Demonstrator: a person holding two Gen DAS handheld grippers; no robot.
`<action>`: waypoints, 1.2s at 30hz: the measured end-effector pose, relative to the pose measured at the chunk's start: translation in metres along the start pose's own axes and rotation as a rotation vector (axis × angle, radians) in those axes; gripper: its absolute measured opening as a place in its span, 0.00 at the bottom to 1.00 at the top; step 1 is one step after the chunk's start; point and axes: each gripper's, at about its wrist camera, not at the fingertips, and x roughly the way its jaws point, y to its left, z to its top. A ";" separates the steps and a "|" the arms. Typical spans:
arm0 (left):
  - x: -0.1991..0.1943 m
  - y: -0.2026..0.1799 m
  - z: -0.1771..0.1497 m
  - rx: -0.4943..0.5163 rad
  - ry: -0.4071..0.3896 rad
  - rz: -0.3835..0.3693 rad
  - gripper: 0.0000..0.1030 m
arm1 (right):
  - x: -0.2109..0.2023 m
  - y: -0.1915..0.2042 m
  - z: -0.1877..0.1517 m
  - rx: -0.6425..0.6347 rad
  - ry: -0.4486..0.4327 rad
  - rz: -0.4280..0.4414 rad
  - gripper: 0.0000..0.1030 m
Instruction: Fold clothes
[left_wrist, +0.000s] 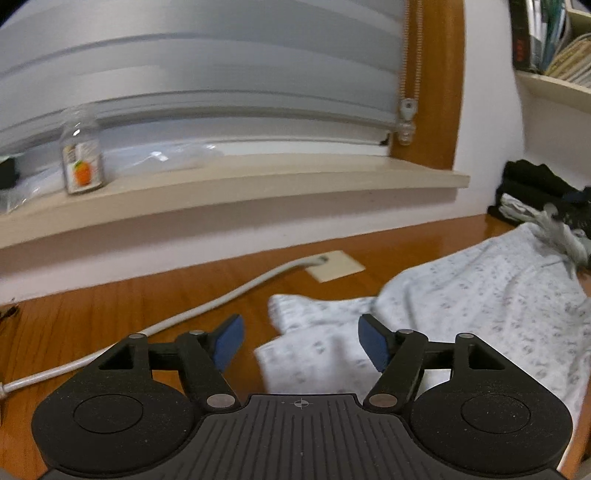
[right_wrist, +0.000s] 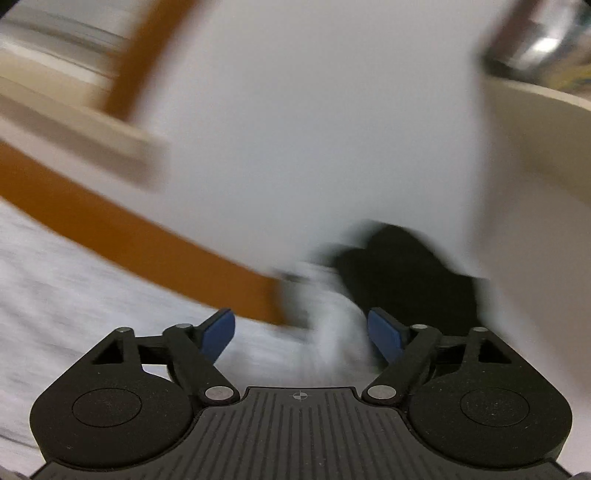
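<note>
We're at pre-grasp: both tongs, left (left_wrist: 301, 341) & right (right_wrist: 301, 332), released, empty. Next: pinch patterned garment (left_wrist: 461, 306) edge on desk (left_wrist: 110, 314).

a pale blue garment (left_wrist: 461, 314) with a small dark print lies rumpled and spread on the wooden counter (left_wrist: 110, 321); dark clothes (left_wrist: 535, 192) sit heaped behind it.
</note>
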 end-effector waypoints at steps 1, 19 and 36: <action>0.003 0.006 -0.001 -0.013 0.004 -0.004 0.70 | 0.000 0.019 0.005 0.000 -0.015 0.078 0.78; 0.078 0.052 0.012 -0.210 0.096 -0.226 0.47 | -0.027 0.304 0.149 -0.207 -0.146 0.877 0.73; 0.058 0.077 0.014 -0.318 -0.041 -0.254 0.04 | 0.002 0.386 0.195 -0.277 -0.050 1.080 0.49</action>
